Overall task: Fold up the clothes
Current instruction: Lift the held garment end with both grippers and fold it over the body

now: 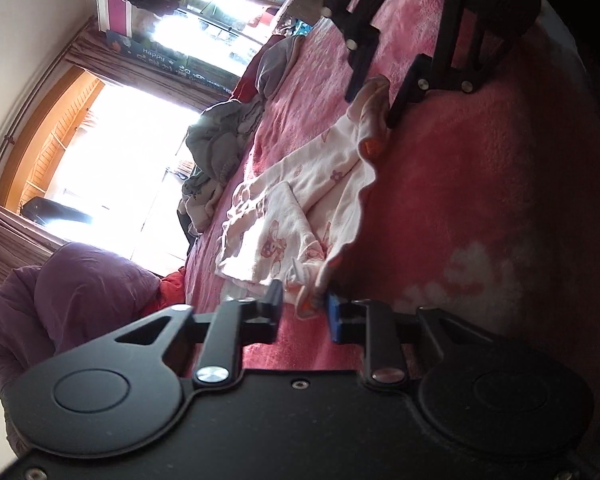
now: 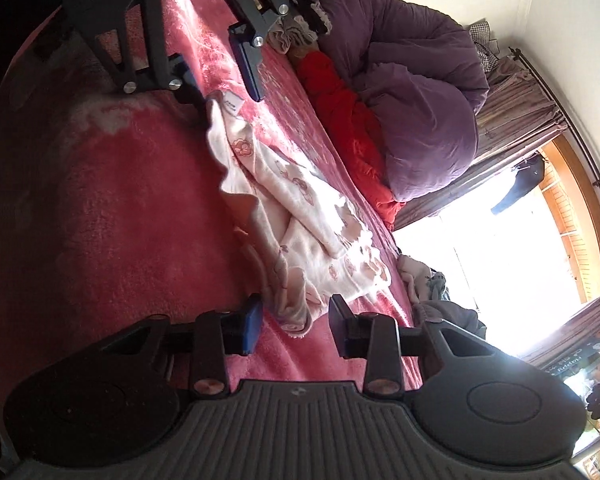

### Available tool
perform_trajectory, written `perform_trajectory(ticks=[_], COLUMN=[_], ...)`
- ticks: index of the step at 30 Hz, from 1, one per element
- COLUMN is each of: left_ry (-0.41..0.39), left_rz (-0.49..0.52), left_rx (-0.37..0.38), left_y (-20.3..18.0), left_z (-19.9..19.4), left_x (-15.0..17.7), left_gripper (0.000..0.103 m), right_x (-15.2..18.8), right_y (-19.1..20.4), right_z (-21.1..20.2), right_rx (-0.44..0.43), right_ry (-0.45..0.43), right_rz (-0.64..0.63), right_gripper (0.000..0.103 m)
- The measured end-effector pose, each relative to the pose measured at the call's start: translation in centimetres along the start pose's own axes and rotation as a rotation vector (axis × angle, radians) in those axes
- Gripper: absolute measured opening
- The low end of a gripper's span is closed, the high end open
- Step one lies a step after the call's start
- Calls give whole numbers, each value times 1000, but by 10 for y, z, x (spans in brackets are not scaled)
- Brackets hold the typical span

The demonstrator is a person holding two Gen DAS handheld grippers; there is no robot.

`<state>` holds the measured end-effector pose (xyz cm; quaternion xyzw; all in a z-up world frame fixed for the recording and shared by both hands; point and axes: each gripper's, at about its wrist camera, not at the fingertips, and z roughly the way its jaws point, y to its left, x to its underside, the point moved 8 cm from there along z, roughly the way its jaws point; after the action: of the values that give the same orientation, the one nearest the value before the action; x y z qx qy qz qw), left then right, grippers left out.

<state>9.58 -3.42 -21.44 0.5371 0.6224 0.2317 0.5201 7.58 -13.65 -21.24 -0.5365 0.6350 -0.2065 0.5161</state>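
Black left gripper (image 1: 302, 310) has jaws straddling one end of garment (image 1: 292, 216), cloth bunched between pads, gap narrow, looks pinched; right gripper (image 2: 294, 326) straddles opposite end, jaws apart, cuff lying between but pads not clearly pressing; garment cream with pink flower print, crumpled lengthwise on pink blanket (image 1: 480, 184) between both grippers; grey clothes pile (image 1: 220, 136) at blanket's far edge; purple duvet (image 2: 420, 92) and red cloth (image 2: 348, 120) beside it; bright window (image 1: 128, 168) beyond.
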Motion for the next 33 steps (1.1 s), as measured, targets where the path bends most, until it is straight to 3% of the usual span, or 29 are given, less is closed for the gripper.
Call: perform_trajectory(ticks=[2,9,13,18,24,33], left_ry=[-3,-15,-11,5,28,67], left_rz=[-35,-369,-464,-598,-705,-802], left_rx=[-3,-7,-14,-28,-42,-14], left_y=[5,58,82,120,154,176], left_z=[0,2,10,38,84,157], left_x=[-4,-19,-31,-32,-21,-7], left_gripper=[9,8,7,7,6,6], right_x=[-3,-11,-12,-12,-16,4], right_y=[0,-49,-89,-130,-161,-189], right_z=[-2,-9,3,35,87,172], right_rx=[-54,-36,-25,-23,-12,-34], right_ry=[-13,-42,-44,-46,-40,13], right_rz=[35,276,423,517,558,664], right_gripper=[18,16,15,15,15,15])
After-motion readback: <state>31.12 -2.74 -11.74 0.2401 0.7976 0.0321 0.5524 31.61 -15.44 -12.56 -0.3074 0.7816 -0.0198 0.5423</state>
